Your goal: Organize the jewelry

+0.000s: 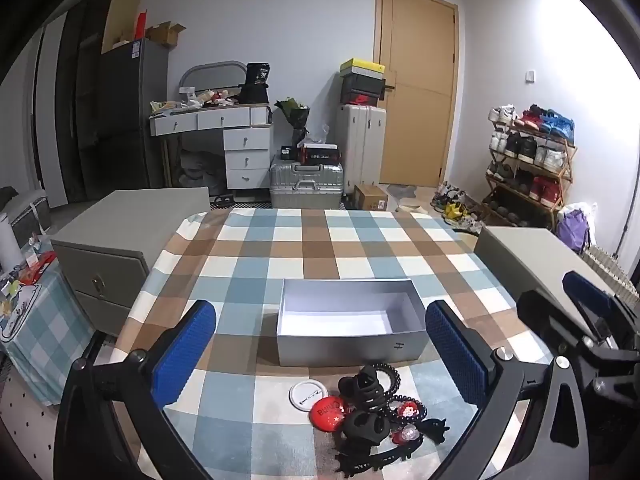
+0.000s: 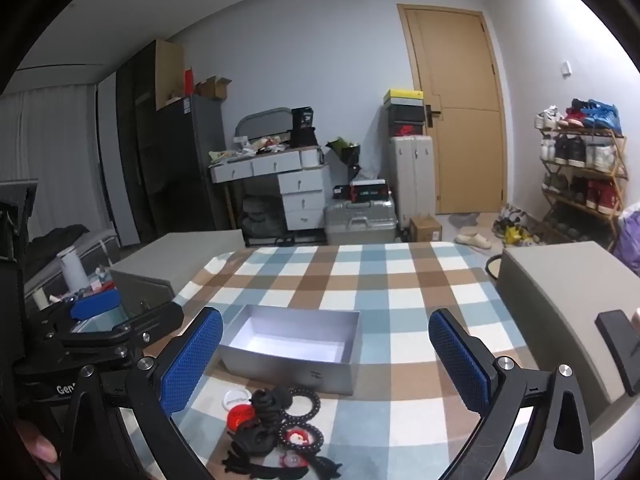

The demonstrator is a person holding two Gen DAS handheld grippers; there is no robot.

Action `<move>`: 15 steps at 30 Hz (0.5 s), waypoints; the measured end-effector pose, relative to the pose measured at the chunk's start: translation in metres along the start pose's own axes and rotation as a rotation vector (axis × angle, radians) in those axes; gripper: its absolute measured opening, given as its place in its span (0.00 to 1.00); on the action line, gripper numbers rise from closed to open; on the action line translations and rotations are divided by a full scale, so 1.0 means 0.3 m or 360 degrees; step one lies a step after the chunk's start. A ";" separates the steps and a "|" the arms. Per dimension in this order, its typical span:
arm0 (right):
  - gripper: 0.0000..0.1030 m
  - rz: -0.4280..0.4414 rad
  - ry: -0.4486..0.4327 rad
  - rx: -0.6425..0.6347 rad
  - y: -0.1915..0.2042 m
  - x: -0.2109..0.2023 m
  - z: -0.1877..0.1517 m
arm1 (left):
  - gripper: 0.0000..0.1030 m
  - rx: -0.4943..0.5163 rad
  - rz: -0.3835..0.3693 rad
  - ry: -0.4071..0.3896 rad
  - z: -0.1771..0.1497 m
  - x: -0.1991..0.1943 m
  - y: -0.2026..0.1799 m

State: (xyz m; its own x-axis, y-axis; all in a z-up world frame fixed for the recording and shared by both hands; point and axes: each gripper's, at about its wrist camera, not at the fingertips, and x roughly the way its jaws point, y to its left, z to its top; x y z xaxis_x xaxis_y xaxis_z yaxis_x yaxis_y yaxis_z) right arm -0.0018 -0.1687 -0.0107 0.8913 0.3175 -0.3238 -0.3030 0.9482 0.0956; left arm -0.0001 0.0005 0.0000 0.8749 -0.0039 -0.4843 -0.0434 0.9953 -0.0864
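- On the table [image 1: 320,240], under a checked cloth [image 1: 256,432], a grey box [image 1: 352,350] stands open near the middle; its white inside holds nothing visible.
- Close to the near edge, just in front of the box, the jewelry [image 1: 372,412] lies in one loose heap, apart from the box wall.
- At the heap's left side sit a white round badge [image 1: 308,394] and a red round badge [image 1: 327,411], the red one overlapping the white one's lower rim.
- Black hair claws [image 1: 366,388] are piled at the heap's centre, with black toothed rings [image 1: 394,380] showing behind and to the right of them.
- One beaded ring frames a small red-and-white figure [image 1: 408,410]; a clear bauble [image 1: 409,434] lies below it, and a black toothed band [image 1: 384,458] curves along the near edge.
- Left gripper [image 1: 320,364] hovers over the near edge with its blue pads [image 1: 184,354] spread wide, the heap between them; nothing is held.
- Right gripper [image 2: 326,360] hangs likewise, pads [image 2: 460,364] wide apart and bare, with the heap [image 2: 280,428] and box [image 2: 296,368] between them.
- Right wrist view shows the left gripper [image 2: 96,308] at the left, off the table's near left corner.
- Grey cabinets [image 1: 120,240] flank the table on both sides; a dark phone [image 2: 620,348] lies on the right one.
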 end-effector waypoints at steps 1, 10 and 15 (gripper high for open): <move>1.00 0.0009 0.0009 0.0003 0.001 0.002 0.000 | 0.99 -0.0005 -0.0005 -0.0001 0.000 -0.002 0.004; 1.00 0.0001 -0.0021 0.0044 -0.020 -0.005 -0.003 | 0.99 0.0067 0.0047 0.0002 -0.011 0.007 -0.014; 1.00 0.0011 -0.0018 0.0033 -0.015 -0.010 -0.001 | 0.99 0.0032 0.0028 0.0000 -0.007 -0.001 -0.007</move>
State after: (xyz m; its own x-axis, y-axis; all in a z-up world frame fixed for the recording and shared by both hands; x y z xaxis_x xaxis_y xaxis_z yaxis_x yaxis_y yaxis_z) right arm -0.0032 -0.1740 -0.0105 0.8930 0.3239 -0.3124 -0.3020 0.9460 0.1174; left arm -0.0013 -0.0017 -0.0016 0.8742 0.0136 -0.4855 -0.0491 0.9970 -0.0606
